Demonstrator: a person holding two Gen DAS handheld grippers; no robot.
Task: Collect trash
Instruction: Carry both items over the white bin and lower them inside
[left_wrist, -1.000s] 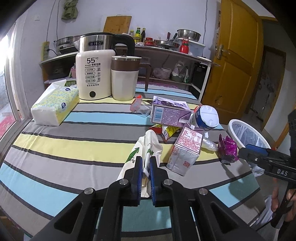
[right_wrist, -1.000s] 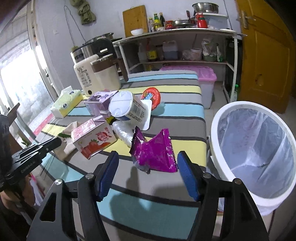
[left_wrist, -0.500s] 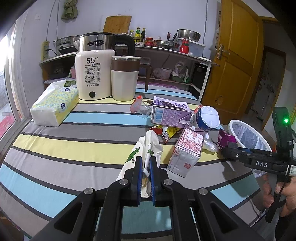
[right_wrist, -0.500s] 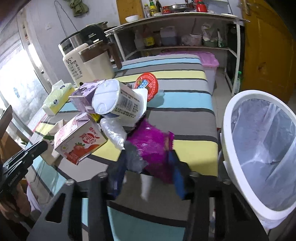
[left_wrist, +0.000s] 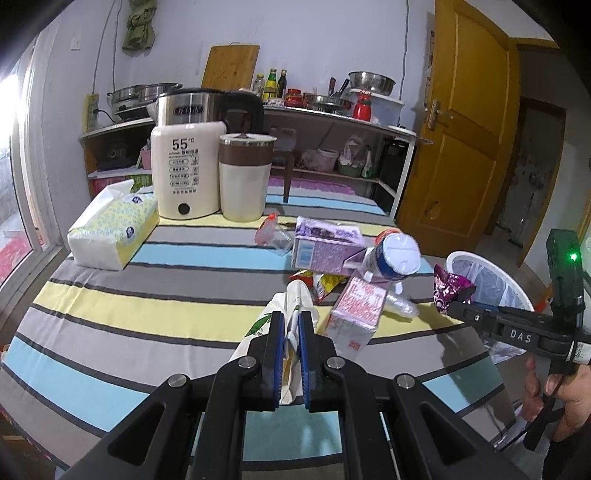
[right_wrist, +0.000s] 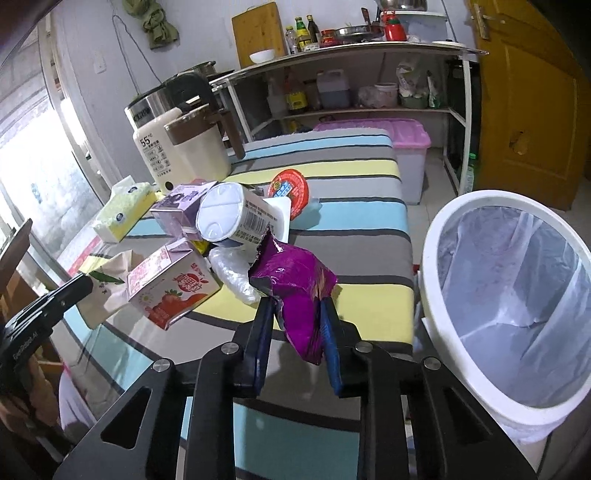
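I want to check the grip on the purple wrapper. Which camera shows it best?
The right wrist view: the purple wrapper fills the middle, pinched between the right gripper's fingers, which have just been closing. The left wrist view shows the wrapper only small, at the gripper's tip.

Left gripper (left_wrist: 291, 332): angled downward, 2 blue-padded jaws pressed almost together, clamped on a flat white wrapper (left_wrist: 291, 325). Right gripper (right_wrist: 295, 325): tilted more steeply down, jaws just drawn inward, blue pads (right_wrist: 330, 343) pinching a crumpled purple packet (right_wrist: 299, 291) raised off the surface; seen from the left wrist as a black arm (left_wrist: 517, 332) reaching in from the right edge. Bare hand (left_wrist: 561, 402) wrapped around that gripper's handle at lower right, fingers curled.
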